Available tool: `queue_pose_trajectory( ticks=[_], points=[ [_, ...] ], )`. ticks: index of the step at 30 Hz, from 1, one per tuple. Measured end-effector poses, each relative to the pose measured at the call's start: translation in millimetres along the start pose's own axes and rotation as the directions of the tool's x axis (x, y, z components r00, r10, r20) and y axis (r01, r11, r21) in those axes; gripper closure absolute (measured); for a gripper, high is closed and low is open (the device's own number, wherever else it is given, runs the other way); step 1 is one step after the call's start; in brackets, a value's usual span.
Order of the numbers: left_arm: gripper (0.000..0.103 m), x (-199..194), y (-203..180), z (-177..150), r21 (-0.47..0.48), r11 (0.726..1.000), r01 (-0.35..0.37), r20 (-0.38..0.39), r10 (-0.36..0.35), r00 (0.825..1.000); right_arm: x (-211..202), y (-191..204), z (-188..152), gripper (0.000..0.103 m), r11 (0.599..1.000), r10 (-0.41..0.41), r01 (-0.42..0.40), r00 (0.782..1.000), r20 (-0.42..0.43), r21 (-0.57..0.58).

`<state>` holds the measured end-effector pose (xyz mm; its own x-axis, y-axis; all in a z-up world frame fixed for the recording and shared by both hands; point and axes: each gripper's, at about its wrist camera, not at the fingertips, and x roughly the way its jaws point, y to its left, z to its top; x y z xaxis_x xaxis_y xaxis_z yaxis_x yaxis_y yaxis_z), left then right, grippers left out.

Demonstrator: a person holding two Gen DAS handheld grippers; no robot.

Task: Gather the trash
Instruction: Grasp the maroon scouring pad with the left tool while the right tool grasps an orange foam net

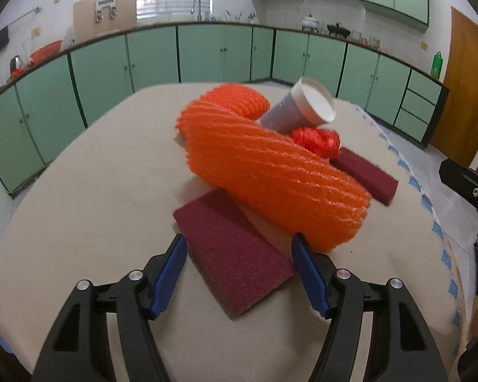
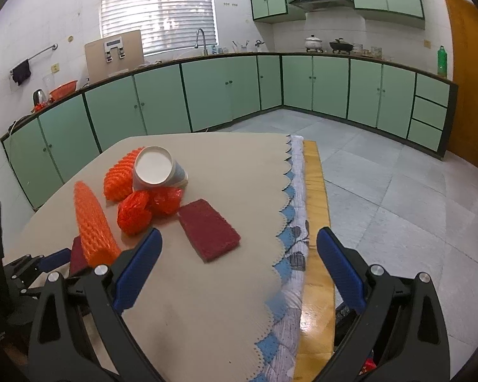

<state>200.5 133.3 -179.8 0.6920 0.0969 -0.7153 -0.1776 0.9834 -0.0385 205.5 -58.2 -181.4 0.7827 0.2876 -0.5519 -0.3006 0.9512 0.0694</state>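
Observation:
A pile of trash lies on the beige table cloth [image 1: 95, 191]. A long orange foam net [image 1: 271, 172] leans over a maroon scrub pad [image 1: 232, 251]; it also shows in the right wrist view [image 2: 92, 222]. Behind it are a second orange net [image 1: 239, 100], a tipped paper cup [image 1: 302, 105], crumpled red plastic [image 1: 317, 140] and a second maroon pad [image 1: 366, 173]. My left gripper [image 1: 239, 245] is open, its jaws on either side of the near pad. My right gripper [image 2: 239, 238] is open and empty, near the second pad [image 2: 208, 229], the cup [image 2: 154, 168] and the red plastic [image 2: 137, 213].
The table's right edge, with its scalloped blue-white cloth [image 2: 290, 238] and wooden rim [image 2: 318, 222], drops to a tiled floor [image 2: 382, 191]. Green kitchen cabinets [image 2: 207, 95] line the walls. The left gripper [image 2: 44, 264] shows at the right wrist view's left edge.

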Motion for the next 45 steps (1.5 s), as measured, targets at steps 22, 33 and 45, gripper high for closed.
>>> queue_pose_trajectory(
  ticks=[22, 33, 45],
  points=[
    [0.042, -25.0, 30.3, 2.9, -0.031, 0.999, -0.042, 0.045, 0.043, 0.998, 8.3, 45.7, 7.0, 0.019, 0.984, 0.16, -0.162, 0.987, -0.029, -0.07],
    [0.042, -27.5, 55.3, 11.6, -0.052, 0.995, -0.081, 0.066, 0.084, 0.994, 33.7, 84.8, 8.4, 0.03, 0.97, 0.221, -0.228, 0.972, -0.083, -0.081],
    [0.042, -28.6, 75.0, 10.4, -0.094, 0.992, -0.089, 0.068, 0.095, 0.993, 44.1, 101.5, 1.4, 0.09, 0.949, 0.283, -0.303, 0.942, -0.183, -0.091]
  ],
)
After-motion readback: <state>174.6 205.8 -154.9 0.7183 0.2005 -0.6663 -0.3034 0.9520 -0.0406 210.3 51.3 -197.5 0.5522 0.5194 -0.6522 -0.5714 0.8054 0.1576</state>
